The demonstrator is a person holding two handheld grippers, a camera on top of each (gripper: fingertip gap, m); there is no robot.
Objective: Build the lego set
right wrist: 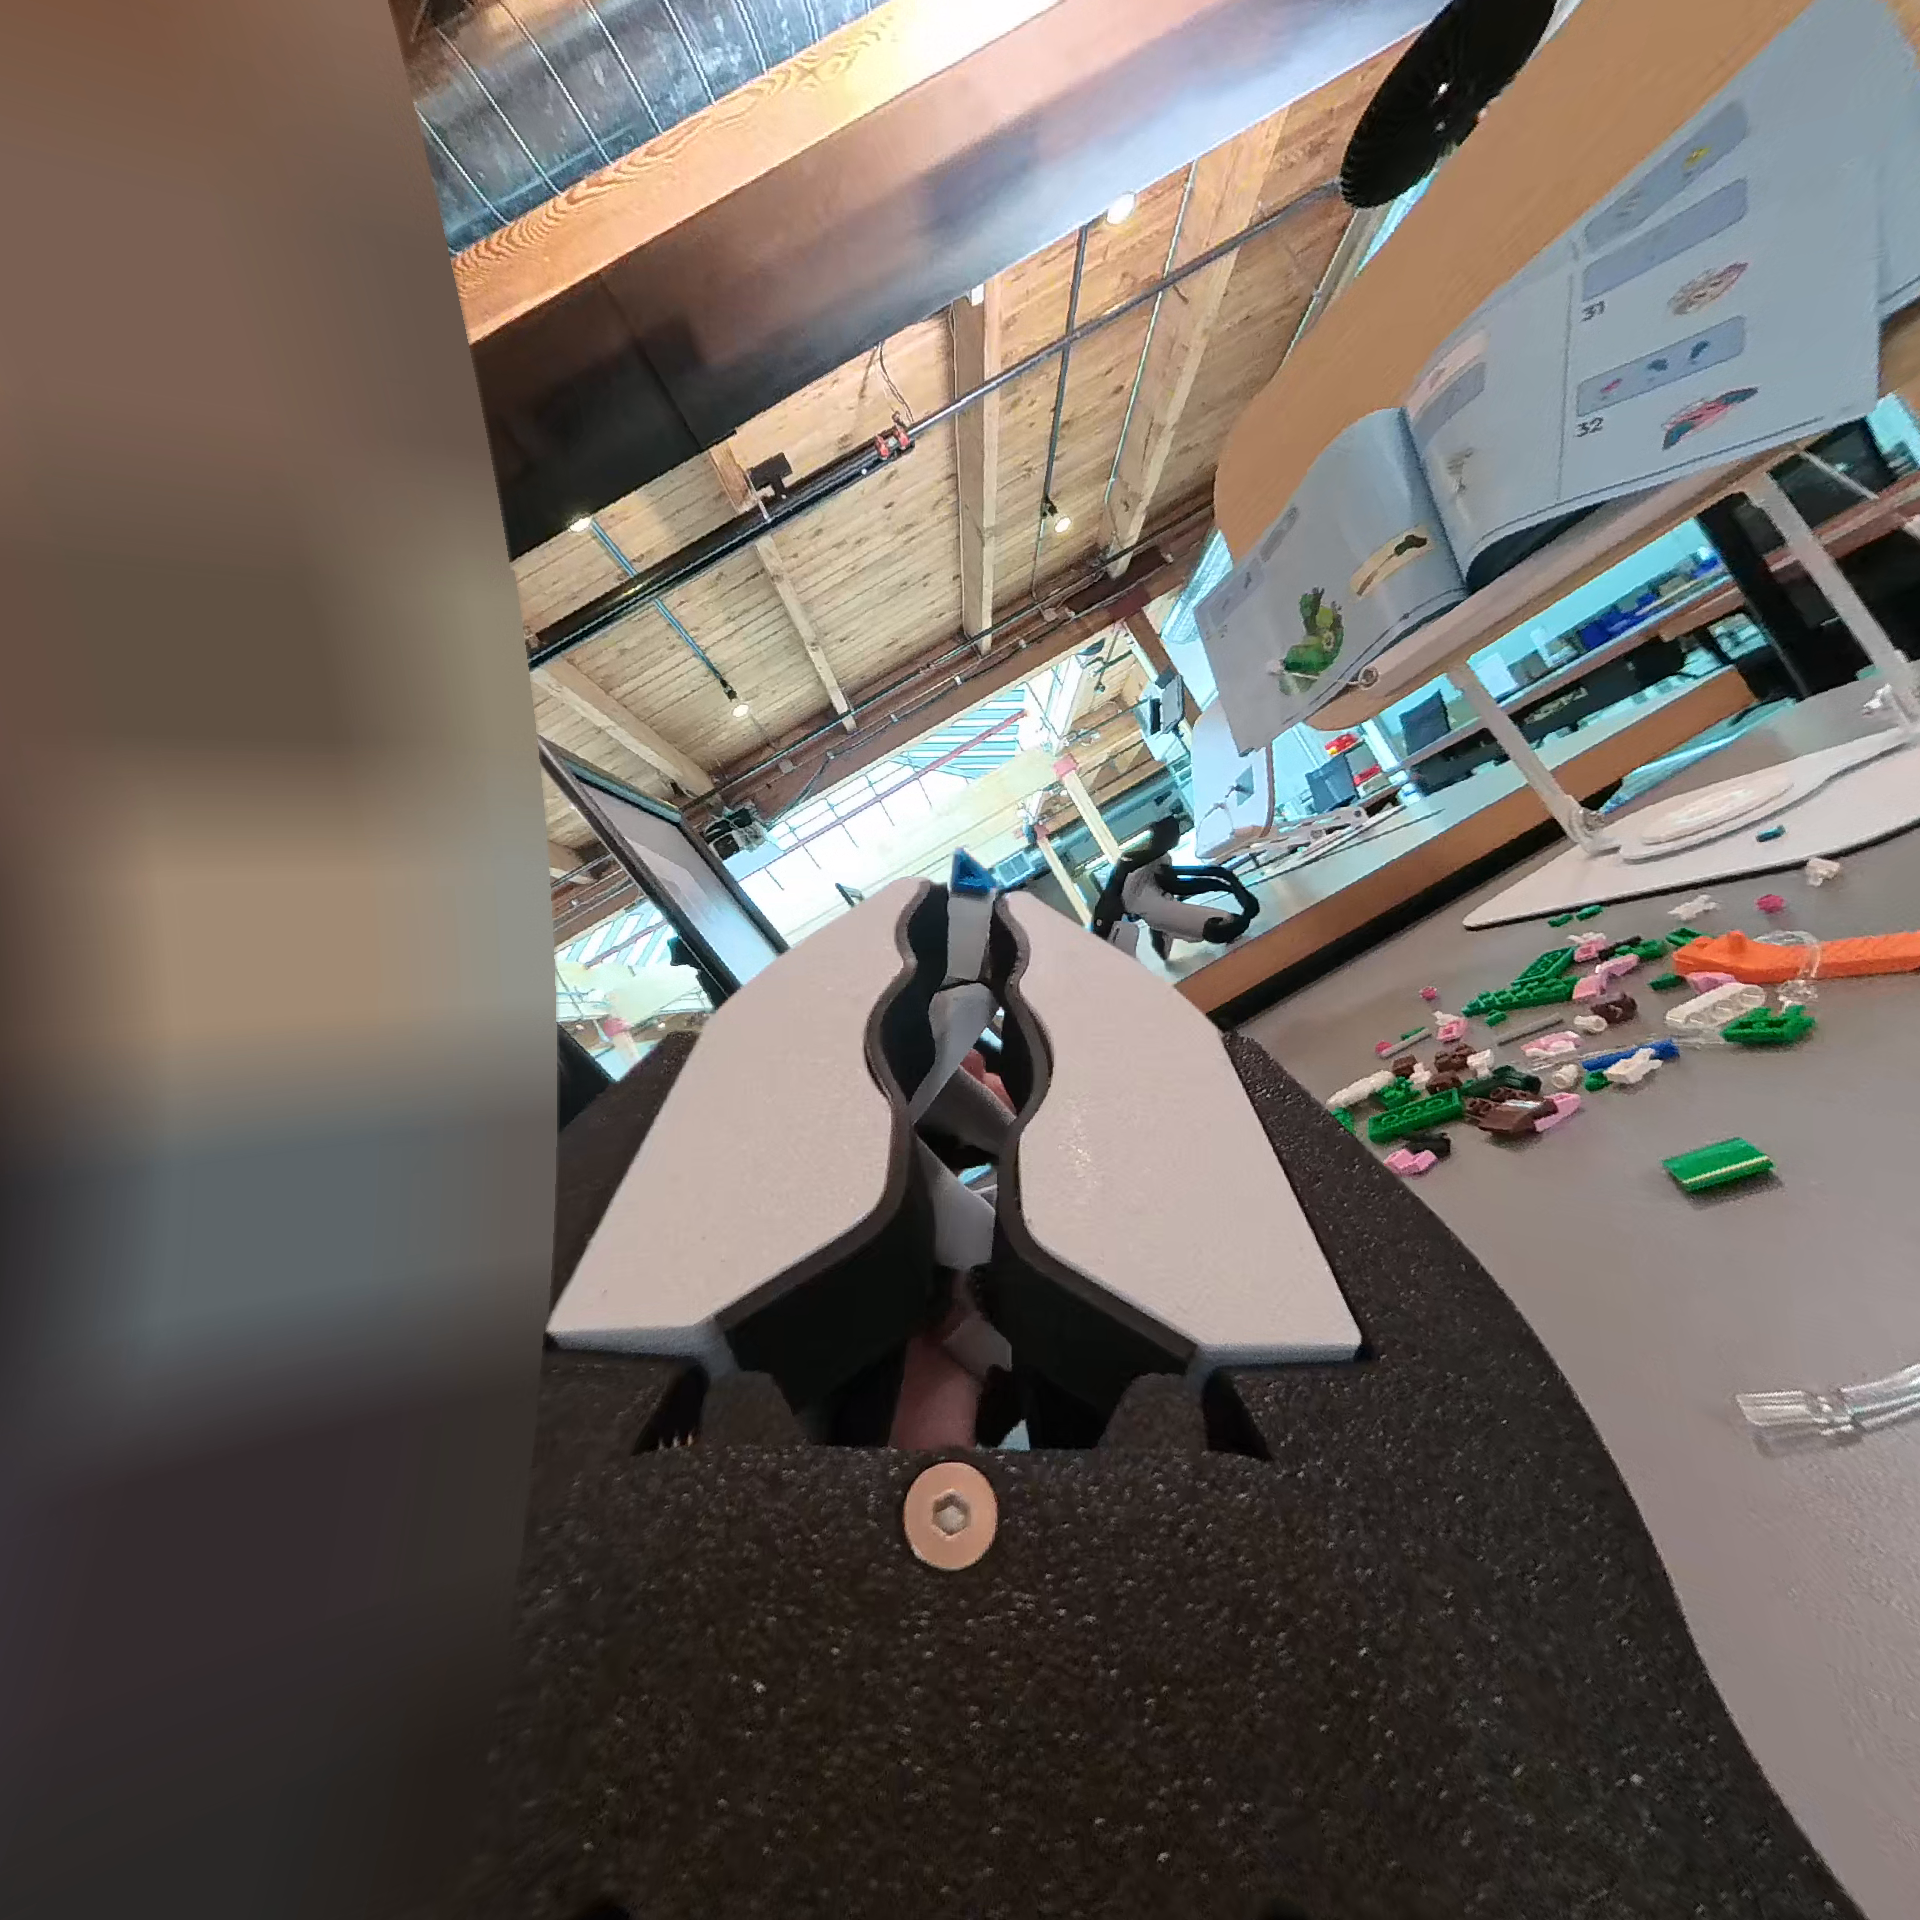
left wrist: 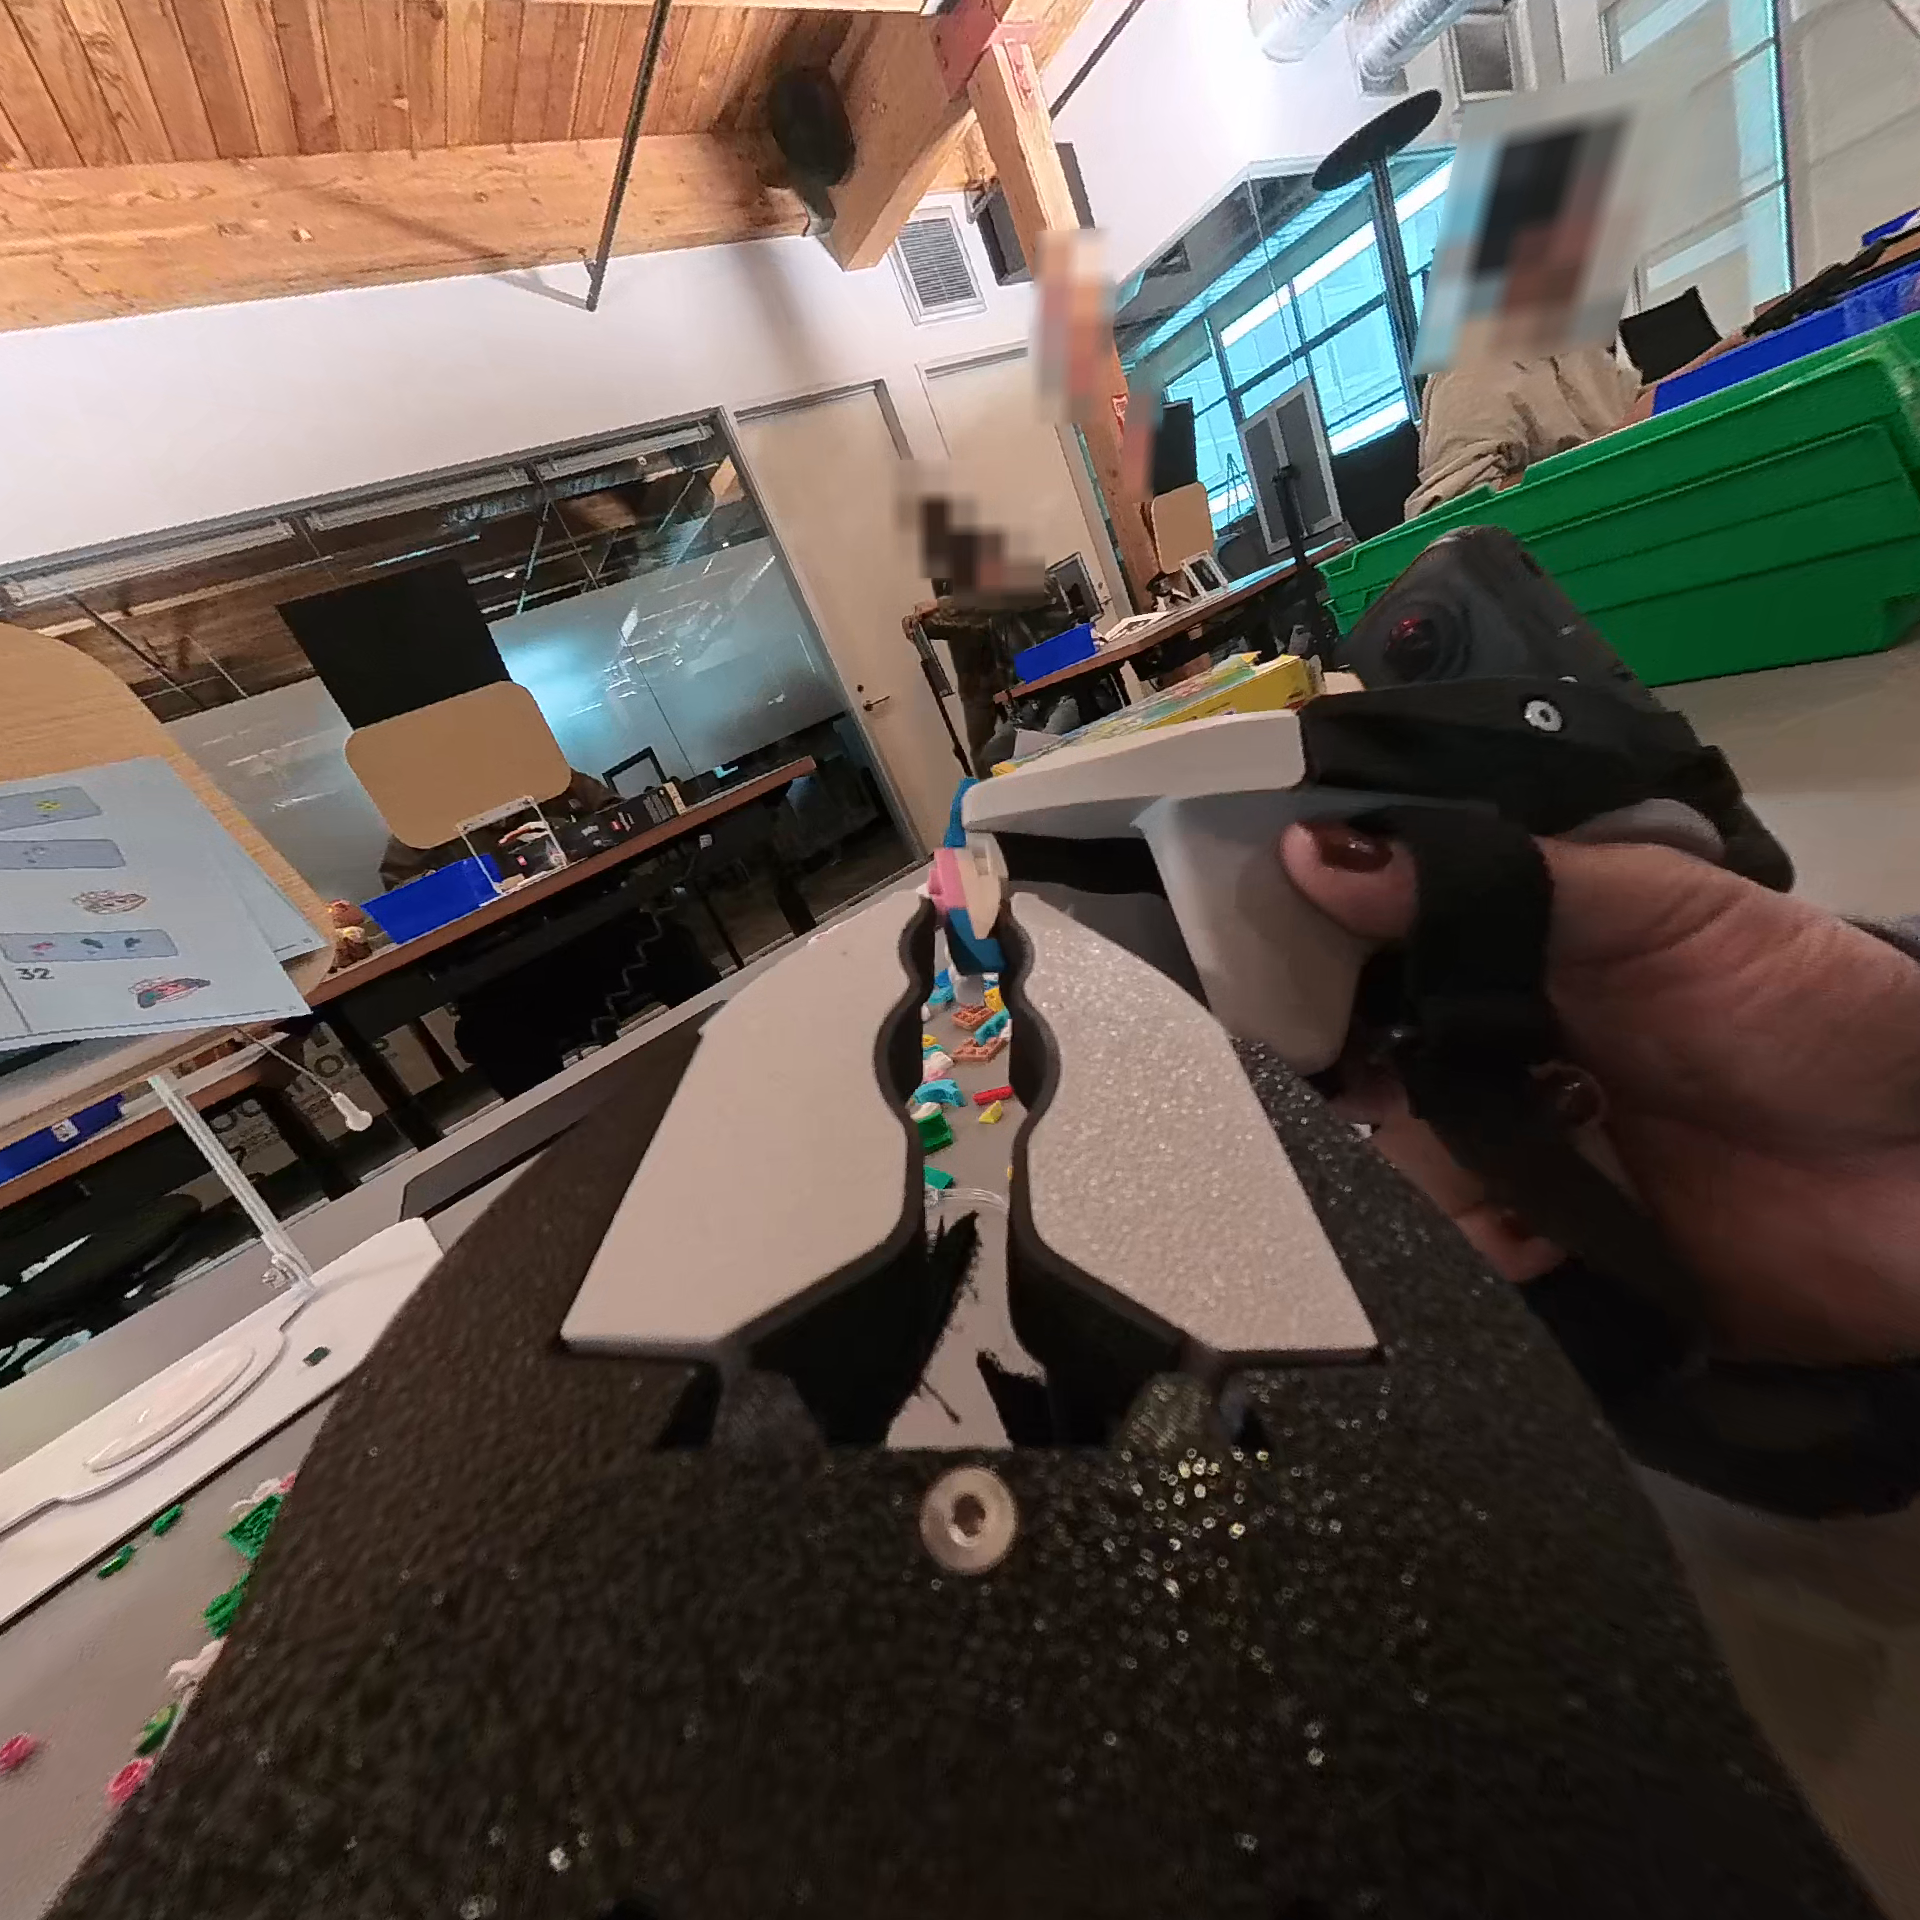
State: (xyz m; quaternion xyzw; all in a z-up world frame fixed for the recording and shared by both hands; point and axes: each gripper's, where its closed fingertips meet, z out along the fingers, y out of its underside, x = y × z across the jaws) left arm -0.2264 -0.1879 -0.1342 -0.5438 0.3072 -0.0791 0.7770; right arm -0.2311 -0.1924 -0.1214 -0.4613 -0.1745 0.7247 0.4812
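Observation:
My left gripper is shut on a small lego build of blue, pink and white pieces, held at its fingertips above the grey table. The right gripper, held by a hand, comes in from the right, and its tips touch the pink and white top of that build. In the right wrist view my right gripper is shut, with a small blue piece pinched at its tips. Parts of the other gripper show through the gap.
An open instruction booklet rests on a white stand. Loose green, pink, brown and white bricks lie on the table with an orange brick separator, a green tile and a clear plastic piece. Green bins stand behind. Less than 4 cm separates the two grippers' tips.

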